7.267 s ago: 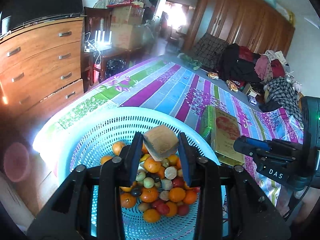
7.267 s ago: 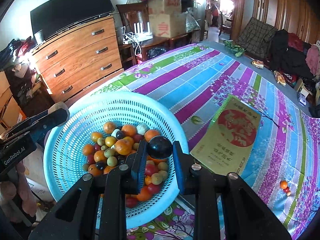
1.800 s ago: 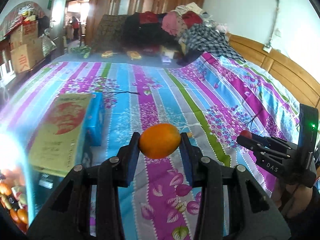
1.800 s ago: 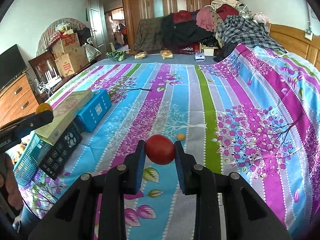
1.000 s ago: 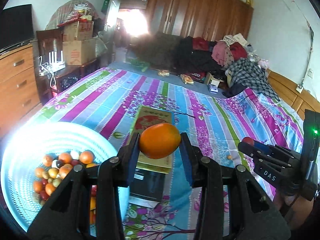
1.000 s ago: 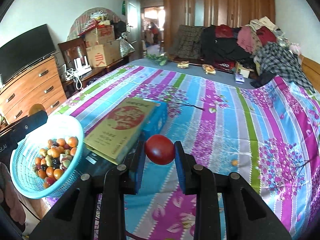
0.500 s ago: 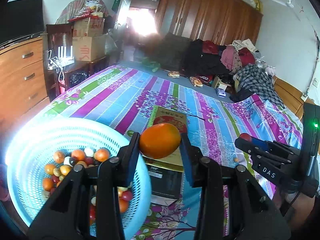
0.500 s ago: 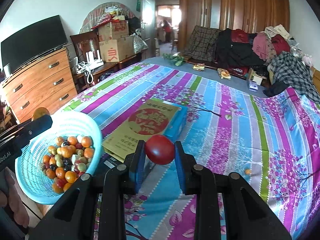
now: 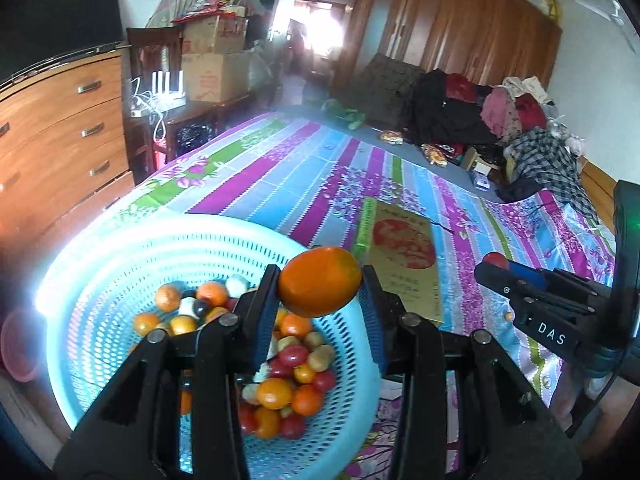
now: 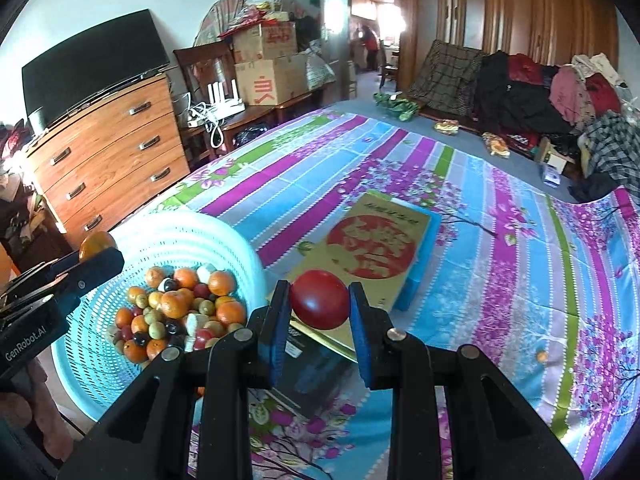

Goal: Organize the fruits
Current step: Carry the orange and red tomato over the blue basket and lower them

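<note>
Orange and smooth, the orange fruit point(image 9: 319, 282) sits pinched between the blue pads of our left gripper point(image 9: 320, 284), clenched on it from both sides and held in the air above the far rim of the basket point(image 9: 120, 248). That pale blue perforated plastic basket rests at the near left corner of the bed point(image 10: 520, 280), partly hanging past its edge, and carries a heap of small fruits point(image 9: 288, 376) in orange, red, green and dark tones.

Our right gripper point(image 10: 319, 306) is likewise clamped, grasping a red fruit point(image 10: 319, 305) between its pads. It hangs over the near end of the gold box point(image 10: 372, 248), which lies flat on the striped purple and blue bedspread just beside the basket, on its right. The gold box rests on a blue box point(image 10: 416, 276). A small orange ball point(image 10: 541, 356) lies alone on the bedspread, well apart toward the right edge. Beyond the bed's left edge stands a wooden dresser point(image 10: 108, 156).
</note>
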